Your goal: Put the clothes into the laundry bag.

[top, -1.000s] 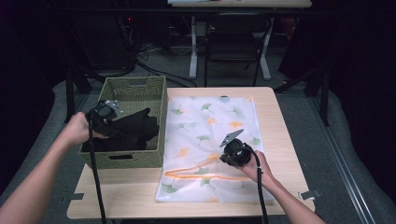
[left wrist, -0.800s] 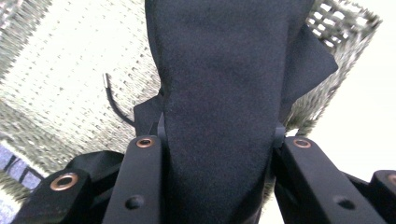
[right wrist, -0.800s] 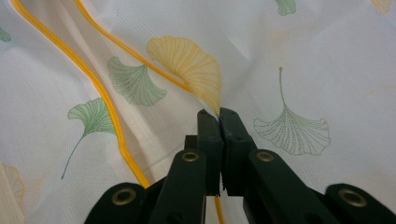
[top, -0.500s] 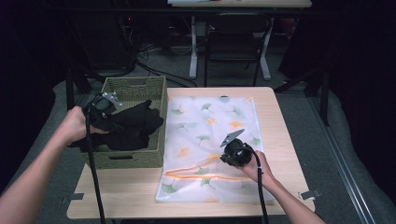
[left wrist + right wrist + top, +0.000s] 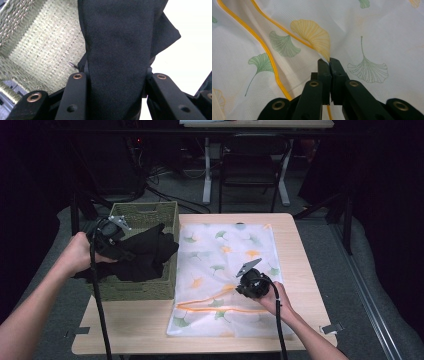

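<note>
A black garment (image 5: 142, 255) hangs partly out of the green woven basket (image 5: 150, 291) at the table's left. My left gripper (image 5: 120, 251) is shut on a thick fold of this black garment (image 5: 117, 50), lifted above the basket floor (image 5: 37, 47). A white mesh laundry bag (image 5: 225, 250) printed with ginkgo leaves and edged with an orange zipper (image 5: 200, 309) lies flat across the table's middle. My right gripper (image 5: 239, 287) is shut on the bag's upper layer (image 5: 312, 32), pinching the fabric at the zipper opening; its jaws meet with thin mesh between them.
The wooden table (image 5: 130, 330) has bare surface in front of the basket and along the right edge. Beyond the far edge stand a chair (image 5: 250, 170) and table legs on grey floor. A cable (image 5: 97, 300) trails from the left gripper over the basket's front.
My left gripper has risen and drawn leftward, pulling more of the black garment up out of the basket. The right gripper has stayed put on the bag.
</note>
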Demonstrator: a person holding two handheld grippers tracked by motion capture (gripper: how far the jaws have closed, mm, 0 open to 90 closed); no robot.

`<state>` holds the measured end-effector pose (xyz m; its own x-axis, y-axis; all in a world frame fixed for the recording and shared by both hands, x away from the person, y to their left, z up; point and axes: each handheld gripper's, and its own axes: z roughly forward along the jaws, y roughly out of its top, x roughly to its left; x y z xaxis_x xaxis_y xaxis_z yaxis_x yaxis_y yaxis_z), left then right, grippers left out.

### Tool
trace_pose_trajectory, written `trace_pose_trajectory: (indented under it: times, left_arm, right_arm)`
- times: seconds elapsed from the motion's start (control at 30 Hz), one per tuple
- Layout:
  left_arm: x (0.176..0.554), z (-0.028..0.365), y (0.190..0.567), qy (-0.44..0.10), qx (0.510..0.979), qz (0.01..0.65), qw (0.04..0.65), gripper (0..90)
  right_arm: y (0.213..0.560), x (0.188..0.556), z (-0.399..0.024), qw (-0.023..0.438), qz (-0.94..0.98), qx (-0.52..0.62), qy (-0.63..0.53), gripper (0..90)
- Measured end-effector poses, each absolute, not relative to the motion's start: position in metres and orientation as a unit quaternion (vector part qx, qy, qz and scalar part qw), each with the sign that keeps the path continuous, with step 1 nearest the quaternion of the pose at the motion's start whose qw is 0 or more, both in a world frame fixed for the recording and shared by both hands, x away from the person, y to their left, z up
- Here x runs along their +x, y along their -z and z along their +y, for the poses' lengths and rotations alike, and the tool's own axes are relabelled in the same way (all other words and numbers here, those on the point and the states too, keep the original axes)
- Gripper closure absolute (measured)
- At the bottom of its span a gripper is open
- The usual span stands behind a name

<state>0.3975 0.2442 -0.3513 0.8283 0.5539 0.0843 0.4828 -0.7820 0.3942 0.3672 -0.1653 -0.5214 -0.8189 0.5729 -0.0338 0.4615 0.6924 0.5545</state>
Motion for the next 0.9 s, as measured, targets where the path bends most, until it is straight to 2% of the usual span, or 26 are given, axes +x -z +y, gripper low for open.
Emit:
trace_pose_trajectory:
  times: [0.33, 0.9]
  left_arm:
    - [0.383, 0.226, 0.340, -0.090, 0.939, 0.270, 0.195, 64.5]
    - [0.353, 0.187, 0.341, -0.040, 0.945, 0.240, 0.219, 64.4]
  right_arm:
    - [0.522, 0.368, -0.165, 0.101, 0.914, 0.286, -0.270, 88.6]
    - [0.521, 0.368, -0.166, 0.105, 0.912, 0.288, -0.274, 88.6]
